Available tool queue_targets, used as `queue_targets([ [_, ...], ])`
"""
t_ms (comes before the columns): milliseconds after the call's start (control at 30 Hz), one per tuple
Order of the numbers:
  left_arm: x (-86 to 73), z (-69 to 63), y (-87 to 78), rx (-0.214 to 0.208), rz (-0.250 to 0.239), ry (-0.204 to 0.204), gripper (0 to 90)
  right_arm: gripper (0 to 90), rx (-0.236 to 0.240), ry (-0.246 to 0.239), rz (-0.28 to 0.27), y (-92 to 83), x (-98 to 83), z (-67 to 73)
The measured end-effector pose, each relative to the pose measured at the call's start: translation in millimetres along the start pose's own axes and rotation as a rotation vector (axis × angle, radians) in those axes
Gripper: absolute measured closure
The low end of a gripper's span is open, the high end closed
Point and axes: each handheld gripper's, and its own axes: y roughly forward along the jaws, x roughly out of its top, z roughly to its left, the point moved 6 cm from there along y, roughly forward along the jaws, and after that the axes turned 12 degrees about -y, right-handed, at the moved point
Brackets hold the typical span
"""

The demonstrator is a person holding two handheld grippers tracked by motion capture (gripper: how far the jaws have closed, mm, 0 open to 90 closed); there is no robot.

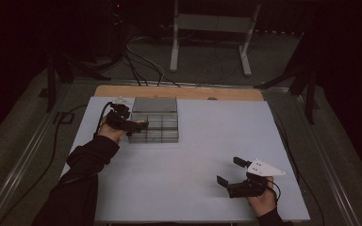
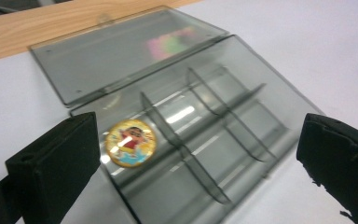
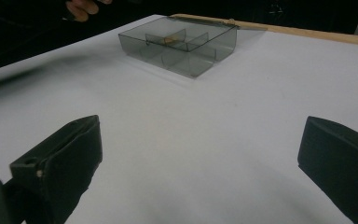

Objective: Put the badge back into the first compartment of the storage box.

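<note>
A smoky clear compartment box (image 1: 162,134) stands at the far left of the white table top (image 1: 193,160), its lid (image 1: 154,104) folded back flat behind it. In the left gripper view a round yellow cartoon badge (image 2: 130,142) lies flat in a compartment at the left end of the box (image 2: 242,135), on the side toward the lid (image 2: 121,51). My left gripper (image 2: 196,158) hovers over the box's left end (image 1: 139,127), open, with nothing between its pads. My right gripper (image 1: 230,170) rests open and empty at the near right, facing the distant box (image 3: 182,63).
A wooden strip (image 1: 179,92) runs along the table's far edge behind the lid. Bare white surface lies between the box and the right gripper (image 3: 200,158). Beyond the table are floor cables (image 1: 141,61) and a metal stand (image 1: 212,23).
</note>
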Motion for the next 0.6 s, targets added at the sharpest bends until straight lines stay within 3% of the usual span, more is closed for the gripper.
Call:
queue_targets([
  [233,-9.9,-9.2,-14.8,-0.048,-0.008,0.027,0.3,0.0,0.003,0.004,0.001,0.5,0.0,-0.1],
  [600,-35.3,-11.2,-29.0,-0.068,-0.017,0.045,0.3,0.0,0.0,0.003,0.003,0.7,0.3,0.2],
])
